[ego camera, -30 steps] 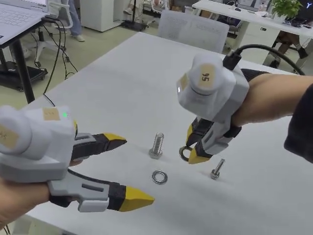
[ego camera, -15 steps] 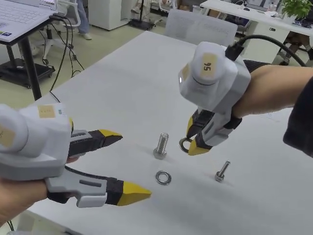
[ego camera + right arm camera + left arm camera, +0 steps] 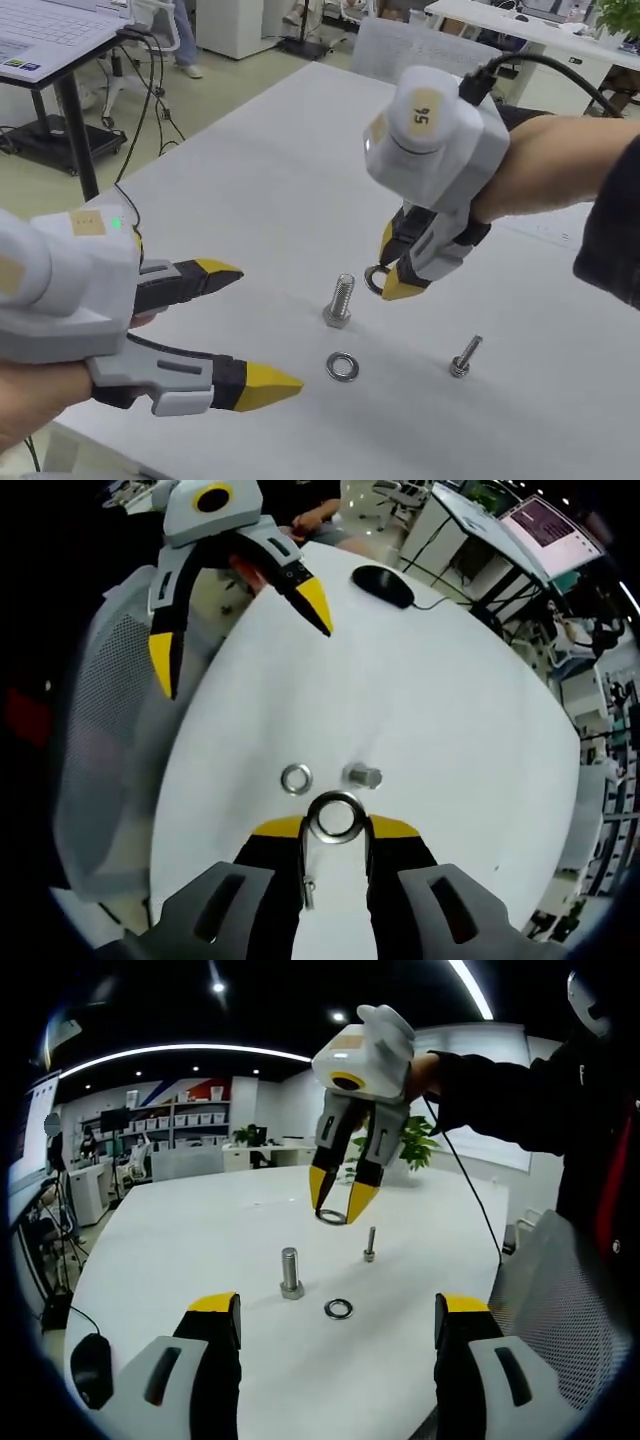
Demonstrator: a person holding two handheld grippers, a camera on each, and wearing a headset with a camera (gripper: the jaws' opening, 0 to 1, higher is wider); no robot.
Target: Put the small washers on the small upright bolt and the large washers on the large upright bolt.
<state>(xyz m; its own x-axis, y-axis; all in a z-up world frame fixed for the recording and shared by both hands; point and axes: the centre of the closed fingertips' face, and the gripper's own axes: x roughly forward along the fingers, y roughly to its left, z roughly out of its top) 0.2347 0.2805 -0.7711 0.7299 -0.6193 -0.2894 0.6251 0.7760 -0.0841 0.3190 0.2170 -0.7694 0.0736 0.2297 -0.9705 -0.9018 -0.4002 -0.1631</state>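
Bench (image 3: 270, 170), white and flat, runs through the middle of the head view. I read the right gripper (image 3: 385, 285) at centre right of that frame: grey-and-white body, black jaws tipped yellow, pointing down. Its jaws are pinching a silver metal ring washer (image 3: 375, 279), which hangs at the tips, clear of the bench surface. In the right gripper view the ring is held by its rim between the two yellow tips at lower centre of the frame.

Large silver upright bolt (image 3: 339, 301) stands on its hex head at the centre of the head view, threaded shank up. It is just left of and below the held ring, near it but apart. In the right gripper view the bolt's top shows just above the ring and slightly to its right.

Small silver upright bolt (image 3: 465, 356) stands at lower right of the head view, well apart from the large one. A second, flat silver washer (image 3: 342, 367) lies on the bench just below the large bolt in the frame, touching neither bolt.

Left gripper (image 3: 262, 326) sits at lower left of the head view, jaws spread wide and empty. In the left gripper view its two yellow tips flank the lying washer at lower centre, with the right gripper at upper centre.
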